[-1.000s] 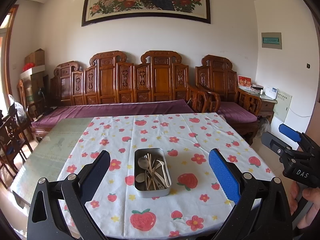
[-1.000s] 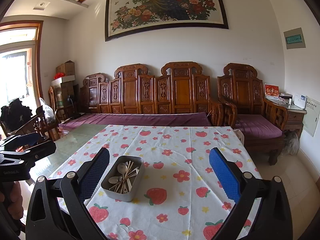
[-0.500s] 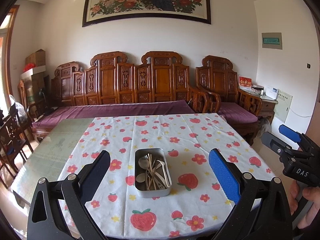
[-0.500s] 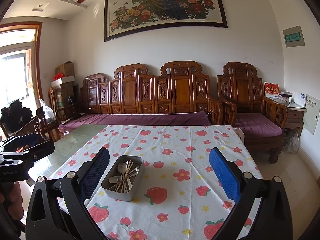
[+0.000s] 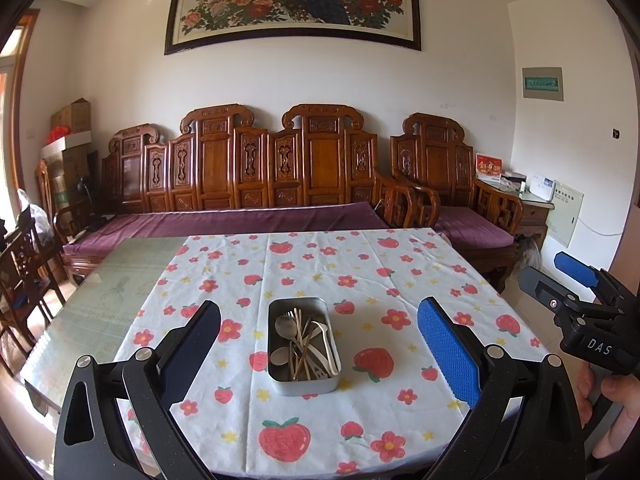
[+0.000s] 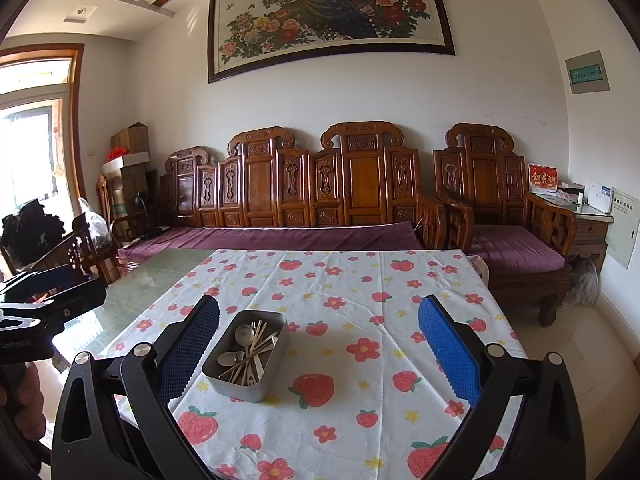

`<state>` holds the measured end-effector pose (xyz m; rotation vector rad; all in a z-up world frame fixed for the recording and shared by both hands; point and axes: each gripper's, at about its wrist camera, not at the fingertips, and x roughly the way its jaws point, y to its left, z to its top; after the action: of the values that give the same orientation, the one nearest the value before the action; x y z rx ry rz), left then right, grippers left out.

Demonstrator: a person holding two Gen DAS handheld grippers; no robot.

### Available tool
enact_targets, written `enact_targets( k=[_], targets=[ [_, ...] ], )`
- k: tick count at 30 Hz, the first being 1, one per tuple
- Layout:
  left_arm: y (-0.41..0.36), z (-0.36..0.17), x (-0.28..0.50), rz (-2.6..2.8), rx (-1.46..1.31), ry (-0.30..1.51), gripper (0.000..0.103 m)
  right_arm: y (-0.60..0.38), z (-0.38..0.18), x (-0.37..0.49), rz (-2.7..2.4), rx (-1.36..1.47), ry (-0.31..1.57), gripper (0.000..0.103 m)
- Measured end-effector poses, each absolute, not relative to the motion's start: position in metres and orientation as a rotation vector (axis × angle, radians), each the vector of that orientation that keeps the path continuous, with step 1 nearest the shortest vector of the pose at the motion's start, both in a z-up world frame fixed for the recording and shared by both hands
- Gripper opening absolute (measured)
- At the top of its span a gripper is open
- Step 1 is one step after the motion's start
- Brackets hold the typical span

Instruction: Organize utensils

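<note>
Utensils point(image 5: 306, 340) jumbled in metal tin point(image 5: 280, 380)

A rectangular grey metal tin point(image 5: 303, 376) of jumbled steel and wooden utensils point(image 5: 304, 342) sits at lower centre on the strawberry-print cloth covering the bench point(image 5: 360, 276). The left gripper point(image 5: 318, 354) hangs with fingers point(image 5: 448, 354) spread wide; the right gripper point(image 5: 560, 276) shows at the right edge.

Barely any change: both cameras drift a touch

Seen from the left gripper point(image 5: 318, 344), the metal tin point(image 5: 303, 380) sits marginally lower in view than a second ago; from the right gripper point(image 6: 318, 340), the peacock painting point(image 6: 332, 16) edges slightly left of the tin.
</note>
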<state>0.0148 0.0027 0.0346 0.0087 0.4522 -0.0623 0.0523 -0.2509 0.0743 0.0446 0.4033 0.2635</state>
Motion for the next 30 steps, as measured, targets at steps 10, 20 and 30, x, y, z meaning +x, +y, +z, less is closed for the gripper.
enact_targets(
  k=[10,20,30],
  targets=[
    [-0.0001,0.0365,0.0136,-0.064,0.012,0.444,0.095,-0.2504,0.0729,0.0528,0.263,0.046,0.404,0.100],
    [0.0005,0.0364,0.0142,-0.062,0.007,0.445,0.095,-0.2509,0.0731,0.0526,0.263,0.048,0.404,0.100],
    [0.0017,0.0363,0.0149,-0.060,0.006,0.449,0.095,-0.2509,0.0730,0.0524,0.264,0.048,0.403,0.100]
  ],
)
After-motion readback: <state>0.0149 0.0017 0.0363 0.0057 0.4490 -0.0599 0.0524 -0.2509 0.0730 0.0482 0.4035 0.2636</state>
